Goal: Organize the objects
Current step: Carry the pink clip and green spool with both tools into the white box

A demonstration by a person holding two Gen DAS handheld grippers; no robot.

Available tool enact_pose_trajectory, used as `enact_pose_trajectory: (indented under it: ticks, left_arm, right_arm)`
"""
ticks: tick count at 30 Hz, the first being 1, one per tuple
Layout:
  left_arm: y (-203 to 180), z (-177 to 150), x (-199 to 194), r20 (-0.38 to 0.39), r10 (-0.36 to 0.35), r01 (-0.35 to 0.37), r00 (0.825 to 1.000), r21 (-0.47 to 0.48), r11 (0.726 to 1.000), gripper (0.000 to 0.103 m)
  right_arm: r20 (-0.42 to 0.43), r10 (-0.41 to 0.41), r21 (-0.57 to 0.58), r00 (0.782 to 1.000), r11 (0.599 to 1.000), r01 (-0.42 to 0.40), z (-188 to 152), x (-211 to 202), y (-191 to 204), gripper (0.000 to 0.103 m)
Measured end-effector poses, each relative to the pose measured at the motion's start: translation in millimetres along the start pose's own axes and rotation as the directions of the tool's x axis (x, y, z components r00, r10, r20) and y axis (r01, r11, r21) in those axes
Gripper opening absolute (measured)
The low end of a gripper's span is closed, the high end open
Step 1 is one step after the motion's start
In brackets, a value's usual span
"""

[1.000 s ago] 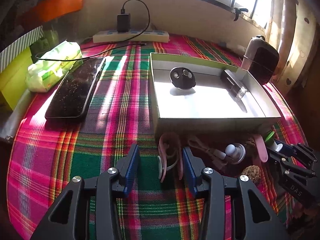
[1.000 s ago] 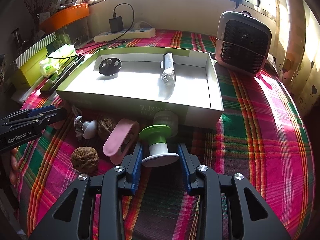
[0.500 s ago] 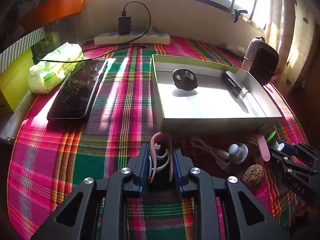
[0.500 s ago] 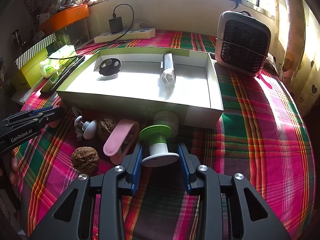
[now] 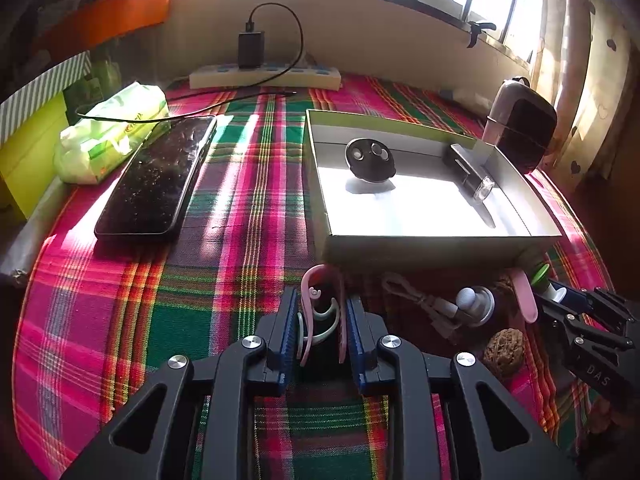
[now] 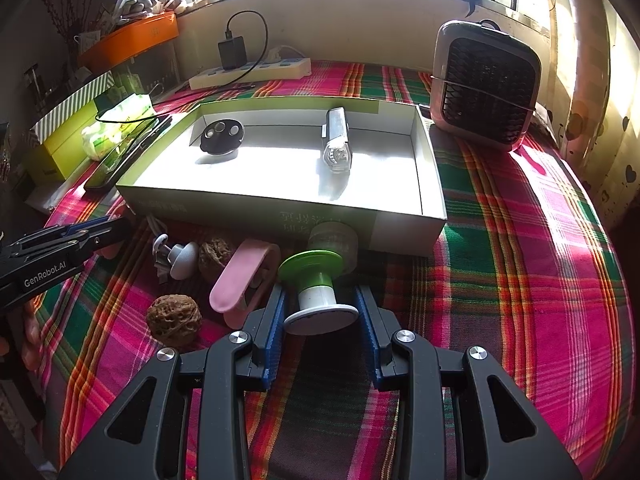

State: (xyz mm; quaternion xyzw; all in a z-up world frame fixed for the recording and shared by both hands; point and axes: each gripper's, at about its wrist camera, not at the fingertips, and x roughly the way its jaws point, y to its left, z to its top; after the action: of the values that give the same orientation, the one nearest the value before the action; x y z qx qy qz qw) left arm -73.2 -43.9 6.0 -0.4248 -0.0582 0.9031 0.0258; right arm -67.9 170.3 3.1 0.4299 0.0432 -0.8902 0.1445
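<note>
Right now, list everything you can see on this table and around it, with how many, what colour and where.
Box: one, white inside, mid-table.
Round gadget: one, black, in the box.
Flashlight: one, silver, in the box.
Spool: one, green and white, between the right gripper's fingers.
Pink clip: one, between the left gripper's fingers.
Pink case: one, beside the spool.
Walnuts: two, brown, before the box.
Phone: one, black, left.
Tissue pack: one, green, far left.
Power strip: one, white, by the wall.
Fan: one, dark grille, right.
Left gripper: closed on the pink clip.
Right gripper: open.
</note>
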Motion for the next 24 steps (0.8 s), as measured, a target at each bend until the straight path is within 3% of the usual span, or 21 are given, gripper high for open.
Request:
enact_pose_trajectory:
  ticks: [24]
  left_arm:
    - [-11.7, 12.7, -19.3, 0.054, -0.048, 0.046, 0.997, 0.027, 0.999, 0.021]
  right_arm:
    - [0.054, 0.021, 0.025, 0.998, 0.999, -0.022, 8.1, -16.3, -4.9, 0.035]
